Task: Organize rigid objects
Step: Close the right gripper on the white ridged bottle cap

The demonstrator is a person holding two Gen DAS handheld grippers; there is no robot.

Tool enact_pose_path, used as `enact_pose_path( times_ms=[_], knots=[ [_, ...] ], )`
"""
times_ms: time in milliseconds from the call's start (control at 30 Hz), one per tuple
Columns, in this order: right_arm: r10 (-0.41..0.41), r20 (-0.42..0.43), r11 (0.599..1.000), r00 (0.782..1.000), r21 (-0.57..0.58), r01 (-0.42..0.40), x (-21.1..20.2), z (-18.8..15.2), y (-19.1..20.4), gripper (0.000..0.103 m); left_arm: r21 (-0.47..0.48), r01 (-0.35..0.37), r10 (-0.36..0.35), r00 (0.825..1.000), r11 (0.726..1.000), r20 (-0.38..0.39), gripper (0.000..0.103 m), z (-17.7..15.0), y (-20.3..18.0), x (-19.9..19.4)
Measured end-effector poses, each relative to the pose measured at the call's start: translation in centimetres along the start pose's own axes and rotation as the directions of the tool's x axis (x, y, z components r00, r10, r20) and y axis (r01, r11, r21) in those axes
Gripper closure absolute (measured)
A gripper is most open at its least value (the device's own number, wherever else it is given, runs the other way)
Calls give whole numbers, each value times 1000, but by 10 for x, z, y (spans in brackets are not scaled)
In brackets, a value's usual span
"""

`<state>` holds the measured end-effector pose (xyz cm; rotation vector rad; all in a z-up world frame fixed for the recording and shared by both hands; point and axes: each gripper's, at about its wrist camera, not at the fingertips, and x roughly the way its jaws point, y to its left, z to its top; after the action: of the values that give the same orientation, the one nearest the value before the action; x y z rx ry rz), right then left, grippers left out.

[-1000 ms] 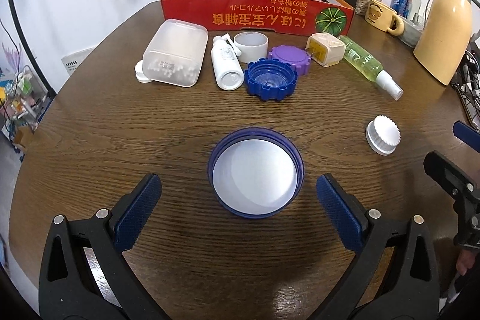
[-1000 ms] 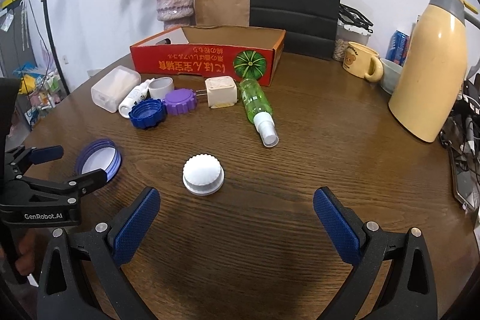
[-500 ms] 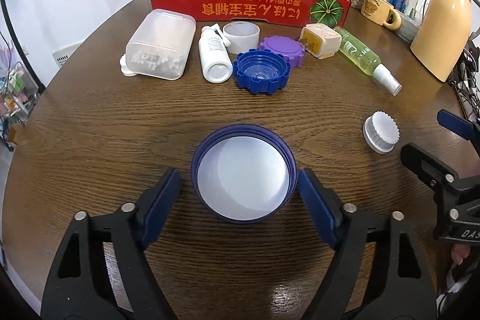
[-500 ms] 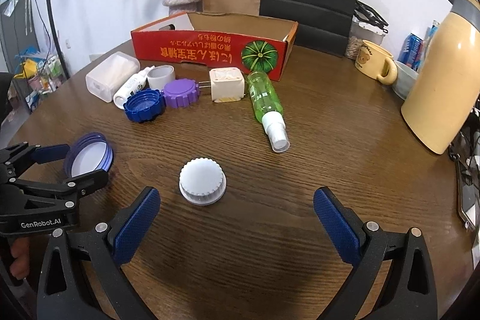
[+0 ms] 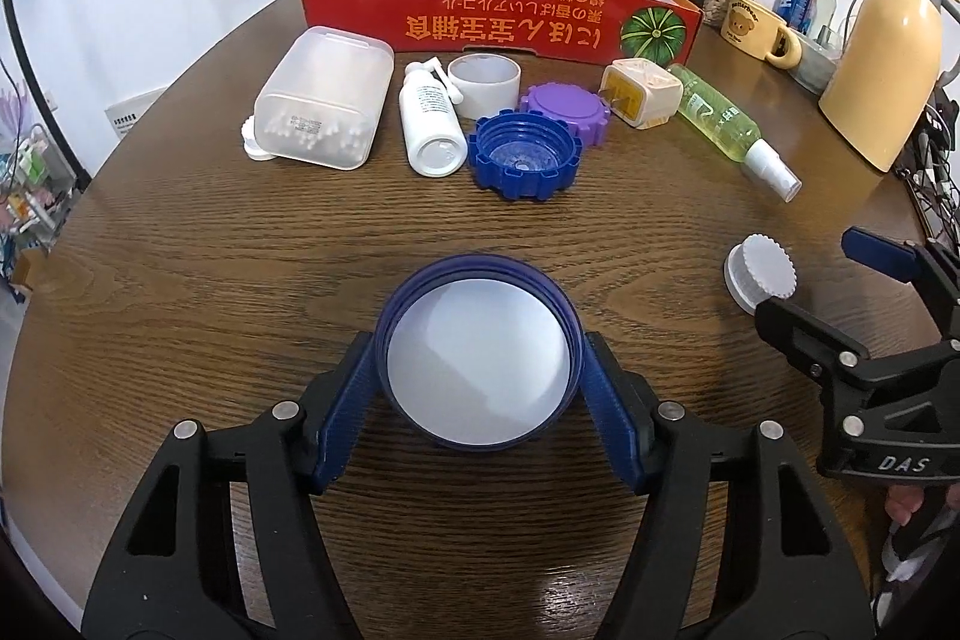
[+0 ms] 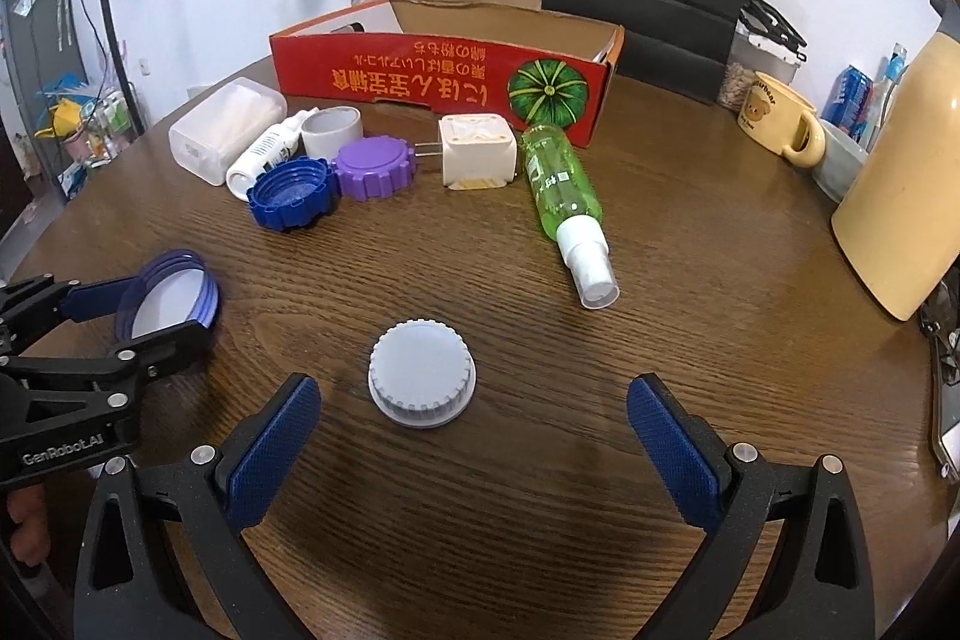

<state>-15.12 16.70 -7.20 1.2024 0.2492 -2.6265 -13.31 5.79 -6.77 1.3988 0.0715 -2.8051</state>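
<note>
Left gripper point(image 5: 480, 382) jaws closing, pads touching both sides of blue lid point(image 5: 478, 358), centred between them; squeeze evenly before lifting. Right gripper point(image 6: 474, 451) jaws wide apart, white cap point(image 6: 422, 380) just ahead, between them.

A dark brown wood grain is shown by the desk point(image 5: 180, 280). The wide lid point(image 5: 478, 352) is rimmed in blue with a white inside; the ridged cap point(image 6: 422, 381) is white. The box point(image 6: 444, 85) is red, printed with yellow characters and a green pumpkin.
</note>
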Motion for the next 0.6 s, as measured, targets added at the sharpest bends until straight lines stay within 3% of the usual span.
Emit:
enact_pose_path(
  times_ms=[300, 400, 600],
  knots=[
    [3, -11, 1000, 1000, -22, -3, 9, 2, 8, 0, -9, -4, 5, 1000, 1000, 9, 40, 0, 2, -3],
    [21, -13, 999, 1000, -29, -22, 11, 4, 11, 18, -11, -4, 4, 1000, 1000, 11, 40, 0, 2, -3],
    [46, -23, 999, 999, -24, -46, 15, 6, 13, 38, -8, -3, 3, 1000, 1000, 16, 40, 0, 1, -4]
  ],
)
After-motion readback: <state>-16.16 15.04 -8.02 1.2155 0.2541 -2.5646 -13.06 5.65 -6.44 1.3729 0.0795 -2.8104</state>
